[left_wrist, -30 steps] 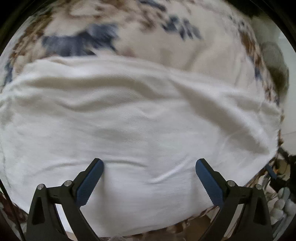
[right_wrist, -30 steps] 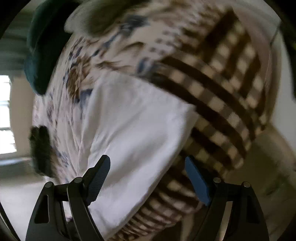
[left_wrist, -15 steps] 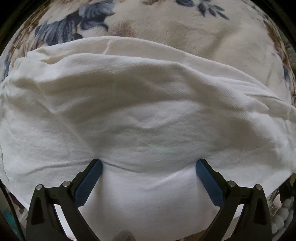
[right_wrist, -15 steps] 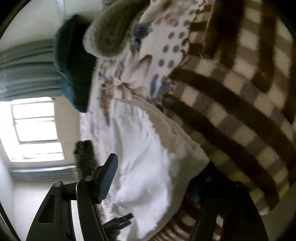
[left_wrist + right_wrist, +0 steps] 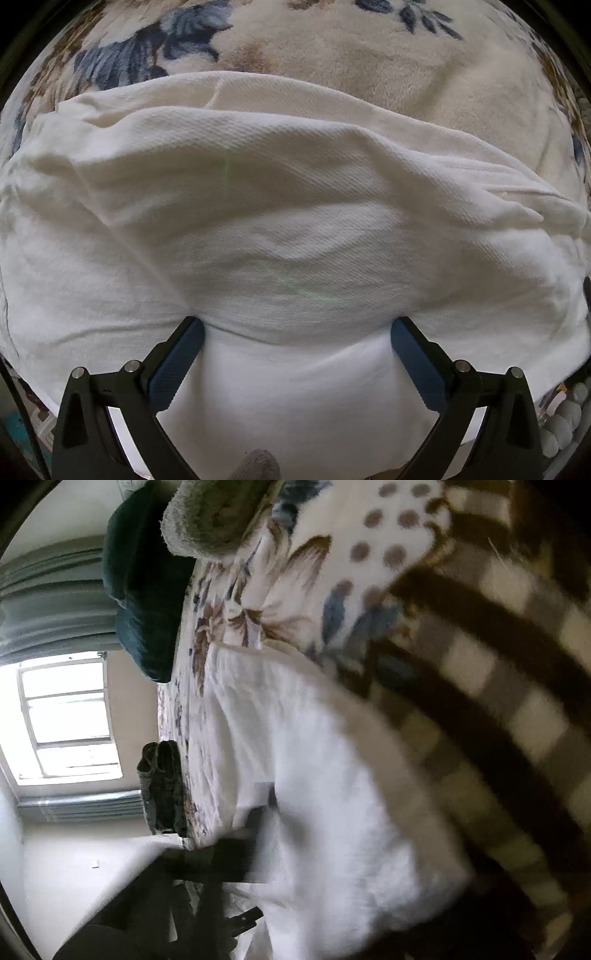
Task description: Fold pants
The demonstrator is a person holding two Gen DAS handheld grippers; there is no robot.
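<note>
One pair of white twill-weave pants (image 5: 288,229), folded into a thick wad with at least two layers visible at the far edge, lying on a cream plush blanket with blue and brown flowers (image 5: 369,66) spread over a bed. Left gripper (image 5: 297,332) pointing straight down over the pants: two black fingers with blue pads (image 5: 177,363), jaws wide apart, both tips pressed into the cloth, nothing clamped.

Right wrist view blurred. Same pants (image 5: 332,775) seen from the side, one corner nearest the lens. Right gripper (image 5: 258,842) angled downward at that corner, jaws closing and nearly together; one dark finger seen as a smear against the white cloth, the second not made out. Cloth appears to sit between the jaws; a firm clamp cannot be confirmed.

Also noted: one brown-and-cream checked blanket (image 5: 498,701) beside the pants, one dark teal cushion (image 5: 140,590), one grey-green fuzzy cushion (image 5: 218,513), one bright window (image 5: 66,720), one grey curtain (image 5: 48,602).
</note>
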